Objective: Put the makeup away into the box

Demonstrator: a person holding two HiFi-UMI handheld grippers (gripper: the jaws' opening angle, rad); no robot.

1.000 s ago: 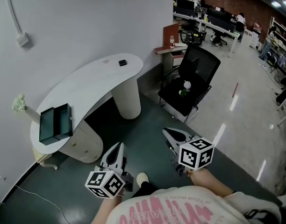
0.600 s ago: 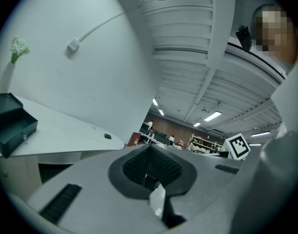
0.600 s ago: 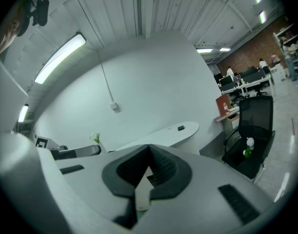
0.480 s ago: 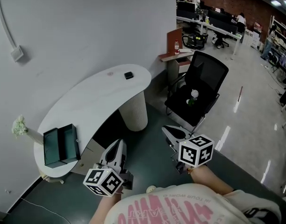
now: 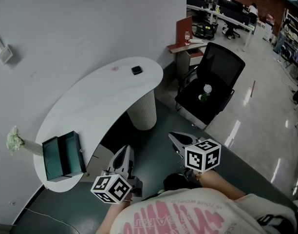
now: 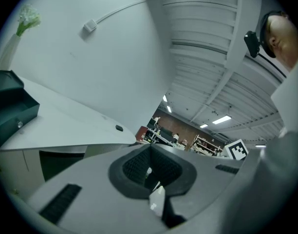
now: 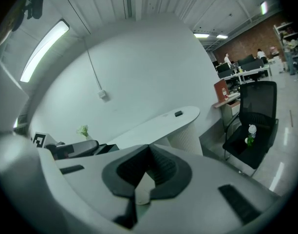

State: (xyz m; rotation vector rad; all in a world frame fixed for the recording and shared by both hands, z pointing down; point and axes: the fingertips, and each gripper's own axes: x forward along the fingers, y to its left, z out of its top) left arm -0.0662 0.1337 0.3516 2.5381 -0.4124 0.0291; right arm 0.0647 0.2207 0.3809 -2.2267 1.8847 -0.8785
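Note:
A small black makeup compact (image 5: 137, 70) lies at the far end of the curved white table (image 5: 100, 106); it also shows in the left gripper view as the compact (image 6: 119, 127) and in the right gripper view as the compact (image 7: 178, 113). An open dark green box (image 5: 64, 156) sits at the table's near left end, and the box (image 6: 10, 106) fills the left edge of the left gripper view. My left gripper (image 5: 124, 150) and right gripper (image 5: 174, 137) hang over the dark floor in front of the table, both shut and empty. In their own views, the left gripper (image 6: 150, 149) and right gripper (image 7: 149, 148) show their pads together.
A black office chair (image 5: 210, 82) with a green-capped bottle (image 5: 206, 91) on its seat stands right of the table. A white flower sprig (image 5: 13, 139) stands by the box. The grey wall (image 5: 81, 28) backs the table. Desks and people are far back.
The person has stepped toward the table, carrying both grippers along. The table and box now sit nearer and more central in the head view. Both grippers stay shut.

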